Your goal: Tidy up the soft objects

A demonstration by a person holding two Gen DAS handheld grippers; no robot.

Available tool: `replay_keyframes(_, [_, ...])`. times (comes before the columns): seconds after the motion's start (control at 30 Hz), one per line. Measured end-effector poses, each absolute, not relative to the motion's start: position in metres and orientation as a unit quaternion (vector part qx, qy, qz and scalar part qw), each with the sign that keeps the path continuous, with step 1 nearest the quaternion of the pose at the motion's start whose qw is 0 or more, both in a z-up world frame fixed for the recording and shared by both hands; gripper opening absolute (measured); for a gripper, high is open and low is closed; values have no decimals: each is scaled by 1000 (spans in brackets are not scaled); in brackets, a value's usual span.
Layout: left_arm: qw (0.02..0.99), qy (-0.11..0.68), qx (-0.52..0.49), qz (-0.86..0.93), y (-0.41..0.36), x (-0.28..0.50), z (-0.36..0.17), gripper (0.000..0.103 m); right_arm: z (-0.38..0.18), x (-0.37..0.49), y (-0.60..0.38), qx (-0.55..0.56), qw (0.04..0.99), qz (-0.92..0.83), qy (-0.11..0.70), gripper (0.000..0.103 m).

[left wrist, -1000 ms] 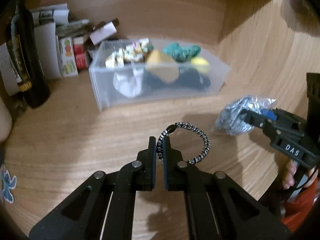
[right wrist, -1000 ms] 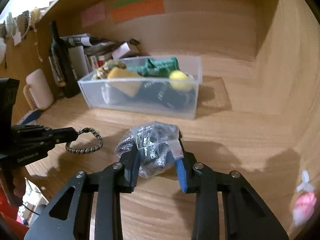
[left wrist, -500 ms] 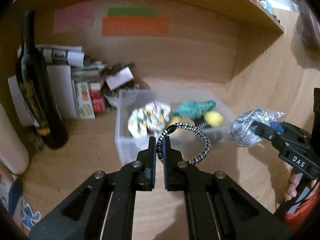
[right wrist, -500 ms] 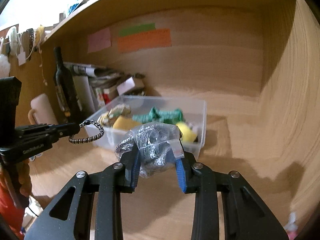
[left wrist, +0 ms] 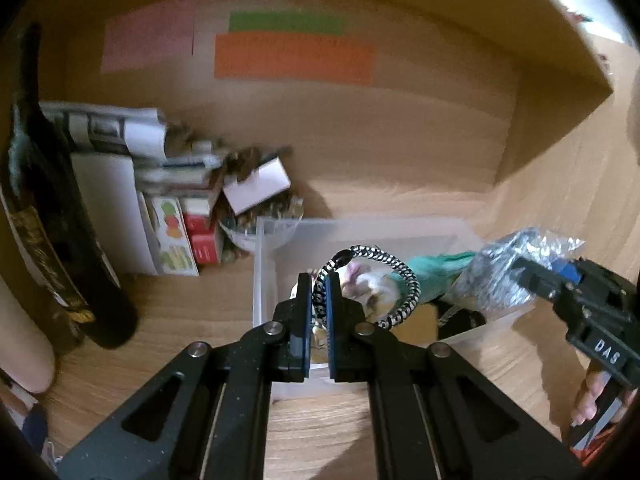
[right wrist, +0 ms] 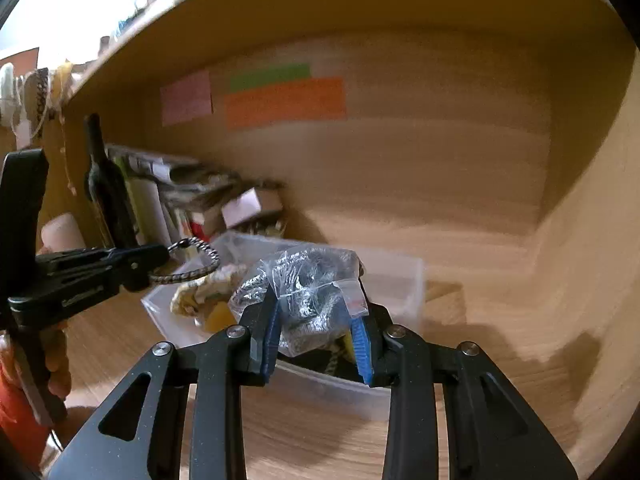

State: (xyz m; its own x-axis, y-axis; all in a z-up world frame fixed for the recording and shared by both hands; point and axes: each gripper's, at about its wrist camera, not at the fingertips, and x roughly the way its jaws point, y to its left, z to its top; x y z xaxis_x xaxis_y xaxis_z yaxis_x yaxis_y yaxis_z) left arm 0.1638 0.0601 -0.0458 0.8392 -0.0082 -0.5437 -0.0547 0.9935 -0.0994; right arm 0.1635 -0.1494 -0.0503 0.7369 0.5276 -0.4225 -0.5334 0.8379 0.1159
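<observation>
My left gripper (left wrist: 319, 292) is shut on a black-and-white braided cord loop (left wrist: 404, 296) and holds it in the air over the clear plastic bin (left wrist: 264, 264). It also shows in the right wrist view (right wrist: 160, 258) with the loop (right wrist: 200, 268). My right gripper (right wrist: 316, 320) is shut on a clear bag of silvery-grey stuff (right wrist: 308, 292), held above the bin (right wrist: 404, 288); the bag also shows in the left wrist view (left wrist: 500, 276). The bin holds a green soft item (left wrist: 436, 268), a patterned cloth (right wrist: 204, 292) and a yellow sponge (right wrist: 218, 316).
A dark wine bottle (left wrist: 52, 224) stands at the left, with papers and small boxes (left wrist: 176, 216) behind the bin. Coloured paper notes (left wrist: 292, 60) are on the wooden back wall. A wooden side wall (right wrist: 580, 240) rises at the right.
Both grippers have lifted off the table and moved forward toward the bin; the loop and the bag now hang over it.
</observation>
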Motion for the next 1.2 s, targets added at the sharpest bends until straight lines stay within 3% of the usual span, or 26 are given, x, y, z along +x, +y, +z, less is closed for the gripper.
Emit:
replay_keyframes(0.33, [947, 315, -57, 2, 60, 177, -66, 6, -76, 182, -145, -21, 923, 267, 278, 34])
replay_keyframes(0.4, [946, 318, -57, 1, 59, 178, -67, 12, -78, 181, -143, -32, 924, 257, 281, 39])
replay_keyframes(0.53, [947, 317, -58, -1, 58, 174, -64, 22, -78, 180, -142, -46, 932, 231, 274, 65])
replay_keyframes(0.7, [952, 299, -65, -3, 59, 163, -53, 43, -73, 178, -147, -41, 937, 227, 263, 75])
replay_keyframes(0.83, [959, 277, -56, -5, 55, 148, -38, 46, -61, 171, -155, -25, 942, 235, 239, 82])
replay_keyframes(1.2, [976, 212, -36, -12, 34, 101, -3, 53, -20, 126, -172, -11, 956, 246, 158, 83])
